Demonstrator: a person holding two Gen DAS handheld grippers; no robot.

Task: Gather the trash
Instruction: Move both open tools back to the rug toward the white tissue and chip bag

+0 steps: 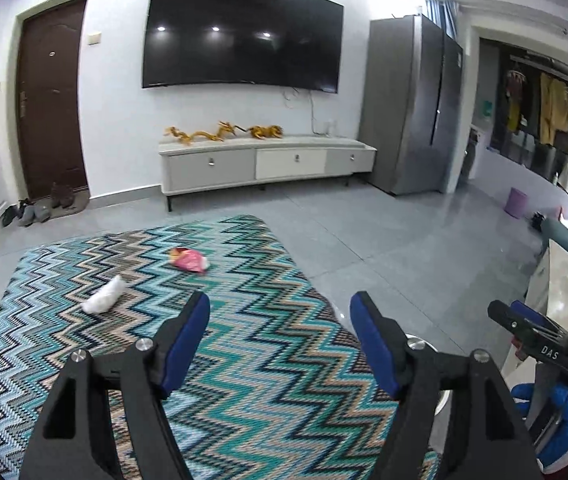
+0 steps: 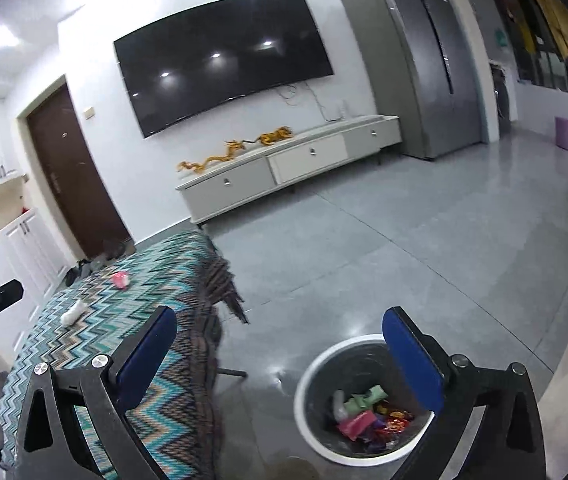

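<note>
A crumpled white tissue and a pink and yellow snack wrapper lie on the zigzag-patterned tablecloth. My left gripper is open and empty above the cloth, to the right of and nearer than both. My right gripper is open and empty above the floor, over a white-rimmed trash bin that holds several coloured wrappers. The tissue and the wrapper also show in the right wrist view, far to the left. The right gripper shows at the right edge of the left wrist view.
A TV cabinet with golden dragon figures stands under a wall TV. A grey fridge is at the right, a brown door at the left. A purple bin stands on the grey floor.
</note>
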